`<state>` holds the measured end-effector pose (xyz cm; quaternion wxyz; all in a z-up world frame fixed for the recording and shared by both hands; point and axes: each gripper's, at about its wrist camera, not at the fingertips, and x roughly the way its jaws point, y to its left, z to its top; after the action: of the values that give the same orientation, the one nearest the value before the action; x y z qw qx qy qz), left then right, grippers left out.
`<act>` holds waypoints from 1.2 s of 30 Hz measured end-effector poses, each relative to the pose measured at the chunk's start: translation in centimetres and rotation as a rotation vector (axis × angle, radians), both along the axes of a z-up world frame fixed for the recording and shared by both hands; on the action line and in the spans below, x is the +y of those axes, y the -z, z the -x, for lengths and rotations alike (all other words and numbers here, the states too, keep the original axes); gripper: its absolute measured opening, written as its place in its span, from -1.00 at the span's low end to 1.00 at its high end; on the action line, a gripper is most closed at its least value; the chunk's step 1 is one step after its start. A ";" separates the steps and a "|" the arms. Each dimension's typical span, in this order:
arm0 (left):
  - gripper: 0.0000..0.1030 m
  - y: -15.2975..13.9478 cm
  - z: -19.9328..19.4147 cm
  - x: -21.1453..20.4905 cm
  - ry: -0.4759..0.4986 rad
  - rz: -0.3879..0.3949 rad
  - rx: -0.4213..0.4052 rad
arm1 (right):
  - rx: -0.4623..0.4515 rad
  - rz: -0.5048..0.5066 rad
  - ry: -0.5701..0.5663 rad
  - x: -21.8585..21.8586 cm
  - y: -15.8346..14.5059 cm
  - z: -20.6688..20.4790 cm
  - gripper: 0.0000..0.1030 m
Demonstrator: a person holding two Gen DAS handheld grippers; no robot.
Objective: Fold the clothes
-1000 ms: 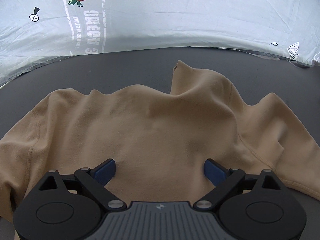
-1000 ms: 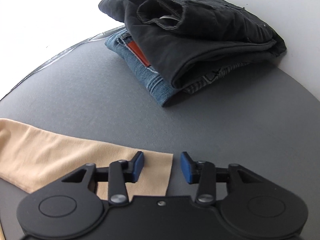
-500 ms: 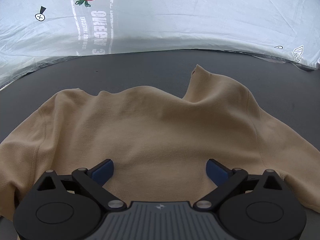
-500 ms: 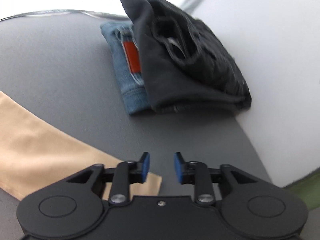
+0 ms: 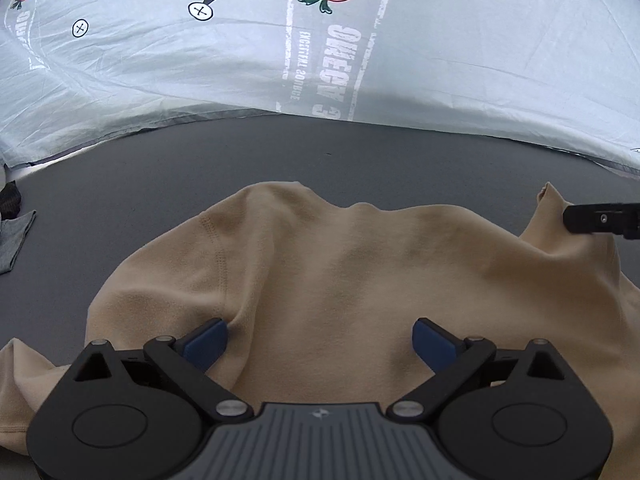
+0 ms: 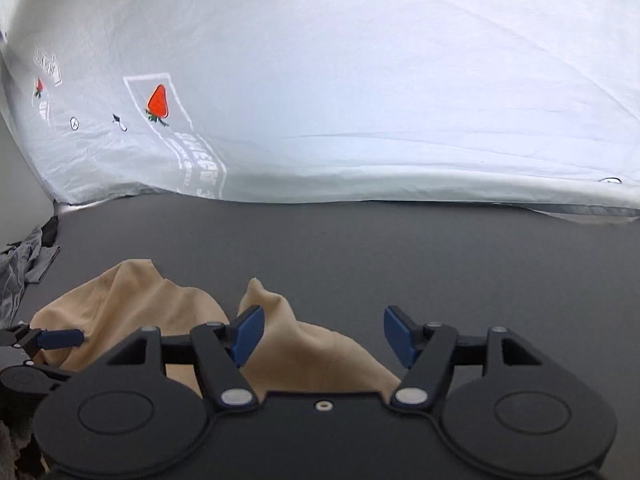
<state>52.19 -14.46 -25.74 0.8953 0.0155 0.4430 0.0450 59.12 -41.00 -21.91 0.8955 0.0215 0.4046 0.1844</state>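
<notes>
A tan long-sleeved shirt (image 5: 340,280) lies rumpled on the dark grey table (image 5: 280,160). My left gripper (image 5: 320,340) is open, its blue pads (image 5: 204,340) spread wide over the shirt's body near the shoulder seam. The shirt also shows in the right wrist view (image 6: 312,344), bunched low at the left. My right gripper (image 6: 324,336) is open above the shirt's right edge, empty. A tip of the right gripper (image 5: 600,219) shows at the far right of the left wrist view, by a raised fold. The left gripper (image 6: 56,338) shows at the left of the right wrist view.
A white printed sheet (image 5: 440,60) with carrots and lettering hangs behind the table; it also shows in the right wrist view (image 6: 360,100). A crumpled grey garment (image 6: 28,264) lies at the table's left edge, also in the left wrist view (image 5: 16,236).
My right gripper has swung left, away from the folded jeans stack, and opened wider over the shirt. My left gripper shifted left over the shirt and stays open.
</notes>
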 end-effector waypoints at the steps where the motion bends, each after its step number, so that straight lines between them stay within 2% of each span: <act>1: 0.92 0.2 0.0 0.4 -0.002 0.001 0.002 | 0.037 0.040 -0.053 1.0 0.8 -0.8 -0.17; 2: 0.92 0.2 0.0 0.6 0.003 0.005 -0.003 | 0.060 0.083 -0.098 1.7 1.6 -1.4 -0.82; 4: 0.93 0.4 0.0 1.1 0.011 0.019 -0.013 | 0.013 0.151 -0.091 2.0 1.8 -1.5 -0.84; 6: 0.97 0.6 0.0 1.4 0.013 0.033 -0.022 | -0.025 0.205 -0.032 1.8 1.4 -1.8 -0.86; 8: 1.00 0.7 -0.1 1.4 0.013 0.033 -0.035 | -0.034 0.216 0.038 1.4 1.6 -2.5 -0.89; 9: 1.00 0.8 -0.1 1.4 0.011 0.033 -0.041 | -0.031 0.251 0.076 1.6 2.0 -3.0 -0.97; 10: 1.00 0.8 -0.1 1.4 0.010 0.033 -0.048 | -0.050 0.311 0.103 1.8 2.5 -3.2 -0.96; 13: 1.00 0.5 -0.2 1.5 0.013 0.040 -0.030 | -0.100 0.429 0.130 2.5 2.7 -3.1 -0.77; 14: 1.00 0.2 -0.1 1.6 0.010 0.051 -0.030 | -0.108 0.424 0.142 2.4 2.1 -2.7 -0.57; 15: 1.00 -0.2 0.3 1.8 0.004 0.066 -0.036 | -0.122 0.394 0.152 2.2 1.3 -2.0 -0.22; 17: 1.00 -1.1 1.1 2.0 -0.004 0.099 -0.047 | -0.147 0.334 0.173 1.7 -0.5 -0.2 0.17; 19: 1.00 -2.2 2.4 2.4 -0.014 0.136 -0.053 | -0.135 0.276 0.194 1.4 -1.9 2.5 0.30; 20: 1.00 -2.7 3.1 2.5 -0.019 0.154 -0.055 | -0.118 0.241 0.201 1.3 -2.3 4.3 0.48; 21: 1.00 -3.5 4.2 2.9 -0.028 0.193 -0.064 | -0.102 0.207 0.206 1.3 -2.6 6.2 0.62; 24: 1.00 -5.9 7.7 3.4 -0.052 0.303 -0.104 | -0.048 0.125 0.194 1.7 -3.0 12.3 0.85; 25: 1.00 -6.7 9.6 4.0 -0.067 0.328 -0.138 | -0.028 0.096 0.180 2.0 -2.9 14.2 0.90; 27: 1.00 -8.0 13.0 5.0 -0.106 0.327 -0.192 | 0.012 0.019 0.151 2.5 -2.5 17.7 0.99; 30: 1.00 -9.1 17.5 6.7 -0.137 0.291 -0.207 | 0.083 -0.081 0.086 4.0 -1.4 22.4 0.99; 33: 1.00 -9.6 21.7 9.0 -0.196 0.268 -0.190 | 0.108 -0.096 0.016 6.7 -0.1 24.8 0.99; 36: 1.00 -9.6 24.8 12.0 -0.278 0.267 -0.166 | 0.119 -0.066 0.007 9.3 0.9 26.4 0.99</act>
<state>27.42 -2.41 -16.14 0.9080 -0.1681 0.3675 0.1100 32.71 -31.70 -22.80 0.8694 0.0636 0.4505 0.1928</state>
